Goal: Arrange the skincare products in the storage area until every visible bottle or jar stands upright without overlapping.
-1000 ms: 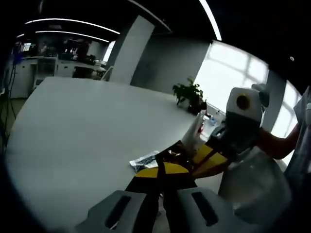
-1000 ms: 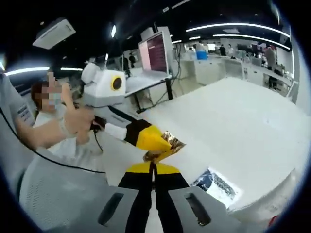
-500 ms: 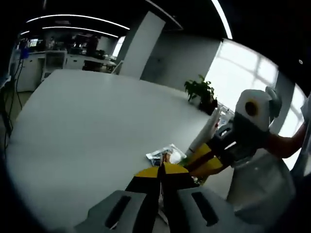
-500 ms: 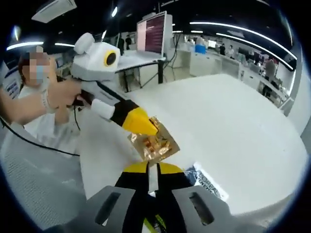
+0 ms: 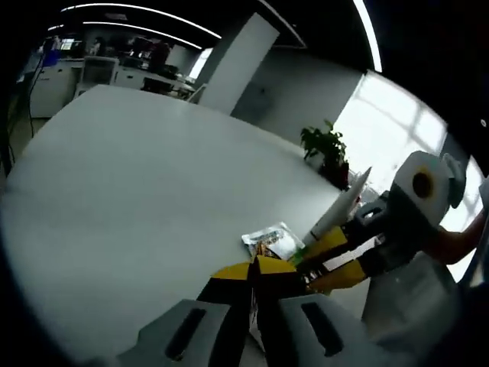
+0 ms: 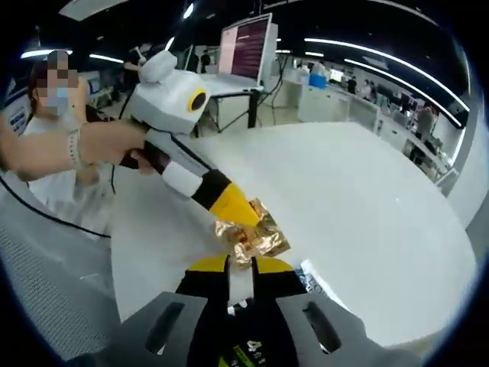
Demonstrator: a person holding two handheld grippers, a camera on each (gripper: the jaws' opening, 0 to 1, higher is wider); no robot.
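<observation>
**Tube and sachet held over the table, nothing stood up yet**

A wide white table (image 5: 114, 168) runs across an open office, with a bright window and a plant (image 5: 324, 147) behind it.

The white tube (image 5: 340, 208) is off the table, clamped in the right gripper (image 5: 309, 264), whose yellow jaws are nearly closed on its lower end. It leans well over, tip up and away. Just beside it, the left gripper (image 5: 254, 269) has its jaws pressed together on a crumpled gold sachet (image 6: 256, 237), which hangs above the table. A flat printed sachet (image 5: 273, 239) lies on the table under the two grippers.

Compared with a second ago, both hands have swung and both views have shifted with them. The gold sachet now sits closer to the right gripper's tips, and the tube leans further over. The grips look the same as before. We judge the task to be barely begun: the tube is not upright, and we cannot see any storage area, bottle or jar.

The right gripper view shows the sachet's gold foil plainly, along with the person's hand (image 6: 114, 143) on the left gripper and a monitor (image 6: 248, 47) behind. The left gripper view shows the tube's full length and its tilt. In the right gripper view the tube is just a white strip between the jaws.
</observation>
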